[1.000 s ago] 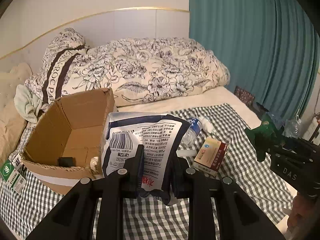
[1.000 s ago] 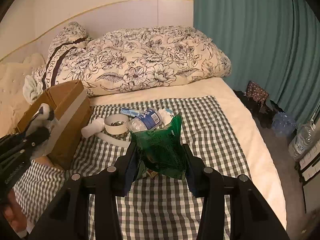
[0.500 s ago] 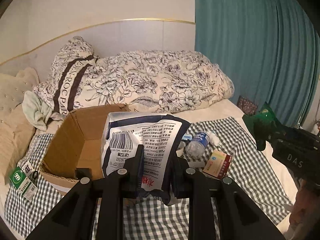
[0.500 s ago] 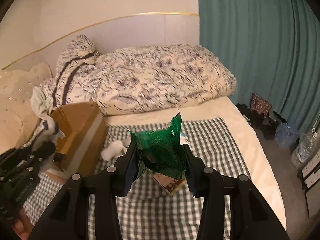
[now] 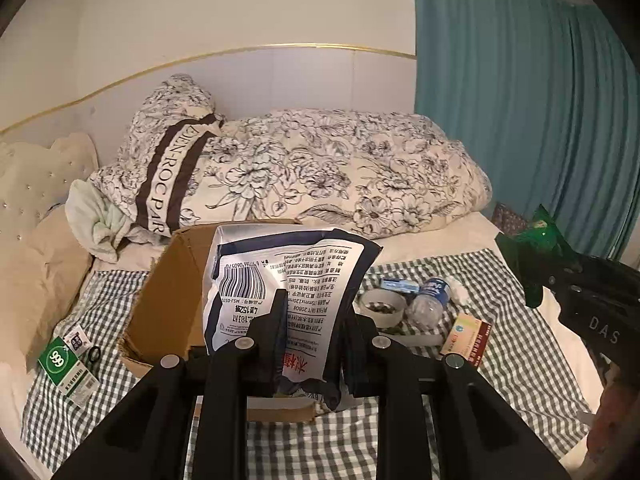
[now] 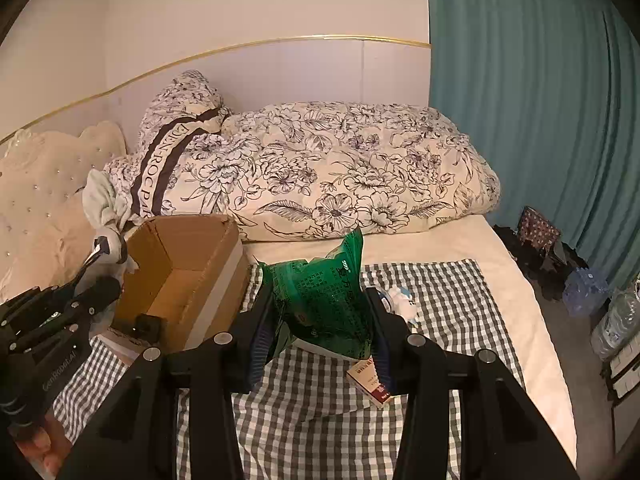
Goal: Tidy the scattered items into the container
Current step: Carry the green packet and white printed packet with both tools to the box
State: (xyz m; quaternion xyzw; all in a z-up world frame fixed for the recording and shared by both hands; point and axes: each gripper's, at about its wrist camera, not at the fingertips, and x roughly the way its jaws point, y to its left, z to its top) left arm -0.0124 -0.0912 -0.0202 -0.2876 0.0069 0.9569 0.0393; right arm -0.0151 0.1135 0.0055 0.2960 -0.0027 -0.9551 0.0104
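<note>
My left gripper (image 5: 314, 308) is shut on a white and navy printed pouch (image 5: 288, 280), held above the near edge of the open cardboard box (image 5: 168, 300). My right gripper (image 6: 320, 312) is shut on a crumpled green packet (image 6: 324, 300), held above the checked cloth just right of the box (image 6: 180, 272). A small dark item (image 6: 146, 324) lies inside the box. On the cloth lie a tape roll (image 5: 382, 306), a plastic bottle (image 5: 430, 300), a red and beige carton (image 5: 466, 338) and a green 666 packet (image 5: 66, 366).
The checked cloth (image 6: 452, 292) covers the bed. A floral duvet (image 5: 320, 172) and pillow lie behind the box. A teal curtain (image 6: 540, 100) hangs at the right, with bags and bottles (image 6: 584, 292) on the floor below it.
Both grippers have risen and pulled back with their loads. The box now sits lower and farther away in both views.
</note>
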